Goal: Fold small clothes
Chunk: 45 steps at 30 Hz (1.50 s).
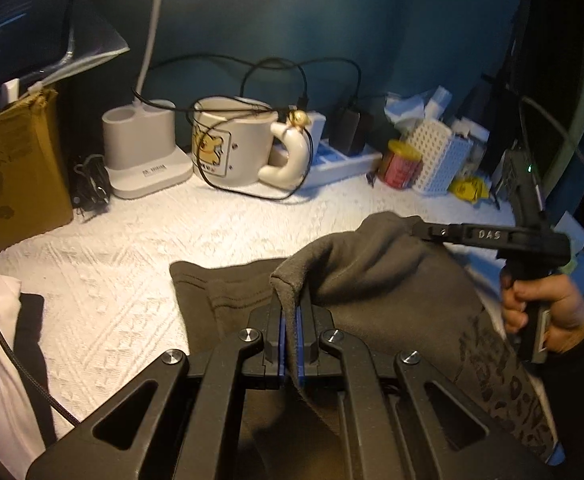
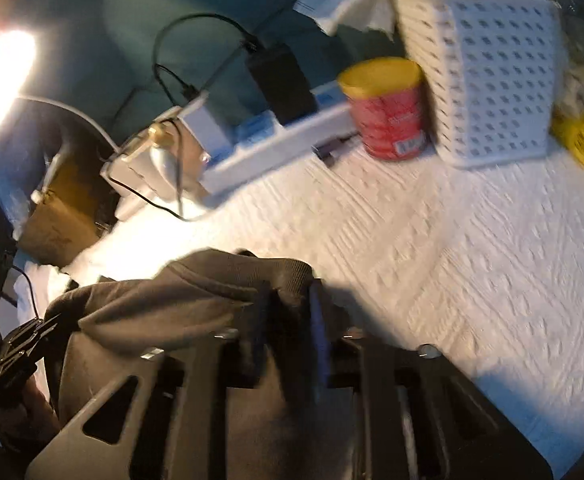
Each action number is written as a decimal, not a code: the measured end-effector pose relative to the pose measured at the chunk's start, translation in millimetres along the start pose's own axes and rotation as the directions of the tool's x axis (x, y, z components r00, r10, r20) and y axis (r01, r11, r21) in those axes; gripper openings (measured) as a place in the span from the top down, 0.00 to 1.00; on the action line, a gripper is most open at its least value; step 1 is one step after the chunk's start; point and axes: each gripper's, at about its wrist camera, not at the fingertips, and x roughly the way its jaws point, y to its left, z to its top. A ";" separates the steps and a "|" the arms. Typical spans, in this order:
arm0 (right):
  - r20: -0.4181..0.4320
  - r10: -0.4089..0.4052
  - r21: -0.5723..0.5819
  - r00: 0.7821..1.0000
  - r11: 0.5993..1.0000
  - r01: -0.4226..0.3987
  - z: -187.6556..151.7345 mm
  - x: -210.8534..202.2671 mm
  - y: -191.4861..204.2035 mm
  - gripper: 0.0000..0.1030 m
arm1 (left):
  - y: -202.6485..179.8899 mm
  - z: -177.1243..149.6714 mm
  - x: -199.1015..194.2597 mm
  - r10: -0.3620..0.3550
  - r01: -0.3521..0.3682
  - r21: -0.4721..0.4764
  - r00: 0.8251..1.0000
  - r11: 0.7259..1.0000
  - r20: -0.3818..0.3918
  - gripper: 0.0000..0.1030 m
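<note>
A dark grey-brown garment [image 1: 375, 280] with a black leopard-print band lies partly on the white textured cloth [image 1: 140, 264]. My left gripper [image 1: 290, 300] is shut on a raised fold of it. My right gripper [image 1: 419, 229] shows at the right of the left wrist view, held by a hand, its tip at the garment's far edge. In the blurred right wrist view the right gripper [image 2: 290, 300] is shut on the garment's edge [image 2: 196, 300], lifted above the cloth [image 2: 431, 248]. The left gripper [image 2: 24, 344] shows at the lower left of that view.
Along the back stand a lamp base [image 1: 144, 148], a Pooh mug [image 1: 236, 144], a power strip with plugs [image 1: 343, 156], a red can with yellow lid [image 1: 399, 164] and a white perforated basket [image 1: 439, 160]. A brown box [image 1: 16, 168] is at left. Cables trail there.
</note>
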 end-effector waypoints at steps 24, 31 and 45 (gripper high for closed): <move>-0.017 -0.108 -0.129 0.994 0.986 0.105 -17.5 -25.8 28.4 0.70 | 18.7 -17.2 -24.9 0.037 -0.050 -0.114 0.993 0.992 -0.115 0.94; -0.028 -0.107 -0.156 0.994 0.982 0.101 -42.3 -47.0 45.7 0.70 | 2.1 -29.0 -43.5 0.032 -0.044 -0.105 0.993 0.993 -0.112 0.78; -0.034 -0.106 -0.153 0.994 0.983 0.099 -93.5 -92.7 55.8 0.70 | -48.9 -69.4 -74.8 -0.038 0.028 -0.072 0.990 0.997 -0.139 0.59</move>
